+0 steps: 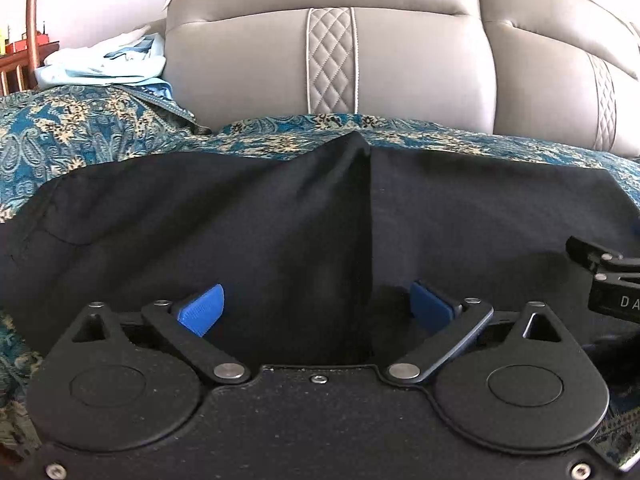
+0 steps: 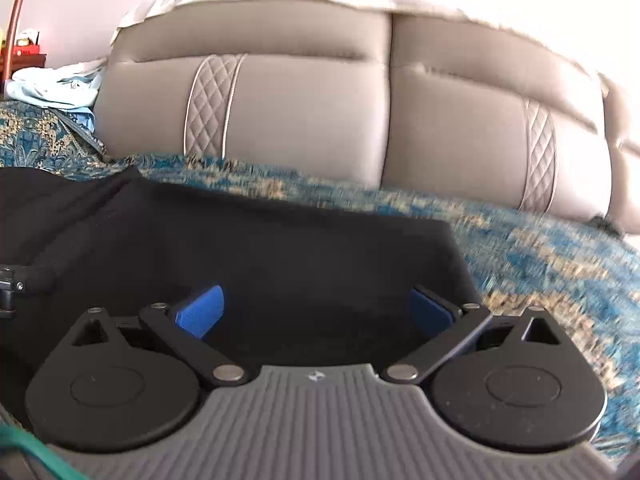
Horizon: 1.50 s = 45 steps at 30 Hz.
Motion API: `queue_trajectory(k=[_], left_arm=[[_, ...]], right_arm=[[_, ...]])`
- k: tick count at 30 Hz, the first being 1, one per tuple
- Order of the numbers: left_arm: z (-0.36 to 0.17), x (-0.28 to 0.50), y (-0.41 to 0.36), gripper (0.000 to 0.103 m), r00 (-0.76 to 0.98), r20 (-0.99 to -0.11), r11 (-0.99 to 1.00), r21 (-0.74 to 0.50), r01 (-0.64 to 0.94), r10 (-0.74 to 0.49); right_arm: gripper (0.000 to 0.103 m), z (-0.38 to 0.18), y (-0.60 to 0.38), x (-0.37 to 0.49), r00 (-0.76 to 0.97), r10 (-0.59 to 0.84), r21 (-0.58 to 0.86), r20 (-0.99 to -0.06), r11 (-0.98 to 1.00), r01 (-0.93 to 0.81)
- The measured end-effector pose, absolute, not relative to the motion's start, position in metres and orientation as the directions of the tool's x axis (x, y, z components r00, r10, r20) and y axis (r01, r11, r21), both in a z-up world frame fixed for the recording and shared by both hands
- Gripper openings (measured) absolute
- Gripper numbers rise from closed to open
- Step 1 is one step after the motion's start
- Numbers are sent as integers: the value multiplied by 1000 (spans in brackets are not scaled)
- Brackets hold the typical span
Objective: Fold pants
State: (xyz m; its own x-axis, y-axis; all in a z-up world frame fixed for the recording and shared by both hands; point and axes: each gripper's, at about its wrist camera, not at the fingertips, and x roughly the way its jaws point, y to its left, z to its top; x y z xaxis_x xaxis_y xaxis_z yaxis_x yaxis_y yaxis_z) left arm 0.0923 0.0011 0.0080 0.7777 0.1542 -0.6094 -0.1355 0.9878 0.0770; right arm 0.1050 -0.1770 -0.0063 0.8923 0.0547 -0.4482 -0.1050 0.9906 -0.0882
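Dark pants (image 1: 280, 216) lie spread on the patterned blue bedspread (image 1: 92, 128), a raised fold at 12 o'clock from the left tool (image 1: 316, 308). Left tool released, nothing gripped. Right tool (image 2: 316, 310) released too, over the pants' edge. Grey headboard (image 1: 248, 68) beyond.

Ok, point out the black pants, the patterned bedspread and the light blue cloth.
black pants (image 1: 200, 220), left wrist view, flat left panel.
patterned bedspread (image 2: 540, 264), right wrist view, bare stretch right of pants.
light blue cloth (image 1: 104, 66), left wrist view, crumpled middle.
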Motion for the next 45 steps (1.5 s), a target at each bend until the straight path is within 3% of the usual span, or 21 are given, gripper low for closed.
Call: queue_trajectory(k=[5,13,21,26,28,33,38,45], left_arm=[[22,80,16,99,796,-576,982,87,-168,187],[38,69,80,99,771,-584,952,9,-307,254],[33,57,136,99,718,-605,902,2,-432,345],[32,48,166,100,725,-573,882,-8,-471,382],[29,46,182,100,735,-562,876,-39,-480,378],[13,47,224,99,688,-651,835,-147,-530,321],[3,28,250,101,758,-573,736,-359,-574,312],[5,48,276,101,778,-573,726,-416,-548,258]], right_arm=[[103,9,-151,83,921,162,-115,-354,970,-215],[103,2,-104,87,836,335,-46,-435,919,-392],[103,-13,-83,79,805,367,-69,-466,892,-446],[103,-14,-84,79,800,372,-49,-471,894,-445],[103,-15,-83,78,805,367,-58,-467,895,-442],[103,-15,-83,78,806,367,-57,-465,896,-441],[103,-15,-83,79,806,371,-52,-462,895,-442],[103,-15,-85,79,805,375,-47,-459,895,-444]])
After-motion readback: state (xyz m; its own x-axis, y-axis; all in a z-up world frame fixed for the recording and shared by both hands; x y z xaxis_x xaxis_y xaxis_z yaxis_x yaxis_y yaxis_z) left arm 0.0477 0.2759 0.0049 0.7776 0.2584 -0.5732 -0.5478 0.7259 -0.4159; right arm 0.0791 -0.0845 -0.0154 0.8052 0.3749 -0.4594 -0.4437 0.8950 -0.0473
